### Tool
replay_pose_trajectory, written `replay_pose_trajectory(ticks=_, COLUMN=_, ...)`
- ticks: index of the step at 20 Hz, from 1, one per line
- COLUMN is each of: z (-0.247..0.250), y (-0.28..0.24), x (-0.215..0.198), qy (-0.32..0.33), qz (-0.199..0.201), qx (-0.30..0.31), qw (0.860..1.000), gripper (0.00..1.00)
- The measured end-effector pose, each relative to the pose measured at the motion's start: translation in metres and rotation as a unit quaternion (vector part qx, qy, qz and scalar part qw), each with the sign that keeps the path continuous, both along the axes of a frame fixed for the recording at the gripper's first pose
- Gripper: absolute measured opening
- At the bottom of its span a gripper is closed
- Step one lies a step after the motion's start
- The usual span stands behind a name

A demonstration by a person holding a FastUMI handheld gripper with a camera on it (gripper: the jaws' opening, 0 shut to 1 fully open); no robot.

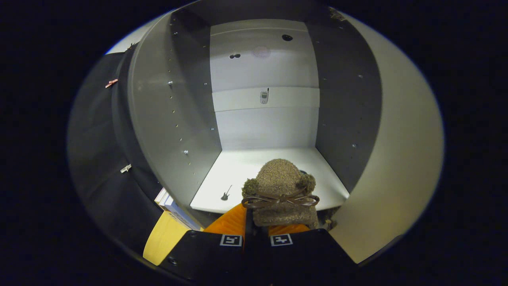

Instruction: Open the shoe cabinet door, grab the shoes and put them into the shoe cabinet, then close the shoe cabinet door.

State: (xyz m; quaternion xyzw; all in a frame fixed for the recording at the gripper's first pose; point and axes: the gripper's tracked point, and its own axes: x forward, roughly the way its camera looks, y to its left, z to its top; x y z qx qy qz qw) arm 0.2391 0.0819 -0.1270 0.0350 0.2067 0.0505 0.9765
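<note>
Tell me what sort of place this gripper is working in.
Likely the inside of an open shoe cabinet in a staged booth: pale shelf floor, side walls with peg holes, and a fuzzy brown shoe with a bow held in the gripper at its front edge.

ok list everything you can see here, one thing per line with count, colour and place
shoe: one, fuzzy brown with a thin brown bow, held between the fingers, its toe over the front edge of the cabinet floor
shoe cabinet: one, white back panel and floor, grey side walls, open, straight ahead beyond the shoe
cabinet door: one, pale, swung open beside the cabinet's side wall
guitar sticker: one, black, on the cabinet floor beside the shoe
phone sticker: one, grey, on the back panel's middle strip
books: a few, pale, stacked outside the cabinet's other side wall
hand-held gripper: one, fingers closed on the shoe's heel end
</note>
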Motion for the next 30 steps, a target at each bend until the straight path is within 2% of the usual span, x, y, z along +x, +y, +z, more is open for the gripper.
replay_pose_trajectory(ticks=4, z=0.002, y=0.011, x=0.055, qy=0.012, qz=0.005, qx=0.002, qw=1.000, gripper=0.11)
replay_pose_trajectory(ticks=8, z=0.005, y=0.011, x=0.106, qy=0.018, qz=-0.015, qx=0.029, qw=0.999, gripper=0.11)
replay_pose_trajectory(ticks=13, z=-0.021, y=0.001, x=0.152, qy=0.045, qz=-0.030, qx=0.016, qw=0.998, gripper=0.11)
replay_pose_trajectory(ticks=19, z=-0.053, y=0.003, x=0.167, qy=0.085, qz=-0.026, qx=0.007, qw=0.996, gripper=0.11)
replay_pose_trajectory(ticks=24, z=-0.059, y=0.006, x=0.168, qy=0.103, qz=-0.025, qx=0.018, qw=0.994, gripper=0.11)
replay_pose_trajectory(ticks=25, z=-0.058, y=0.006, x=0.166, qy=0.108, qz=-0.027, qx=0.024, qw=0.994, gripper=0.15)
replay_pose_trajectory(ticks=27, z=-0.059, y=0.007, x=0.164, qy=0.114, qz=-0.025, qx=0.032, qw=0.993, gripper=0.16)
replay_pose_trajectory(ticks=28, z=-0.058, y=0.008, x=0.162, qy=0.117, qz=-0.023, qx=0.035, qw=0.992, gripper=0.20)
replay_pose_trajectory(ticks=29, z=-0.055, y=0.007, x=0.159, qy=0.116, qz=-0.024, qx=0.035, qw=0.992, gripper=0.30)
replay_pose_trajectory(ticks=30, z=-0.053, y=0.007, x=0.156, qy=0.115, qz=-0.024, qx=0.033, qw=0.993, gripper=0.33)
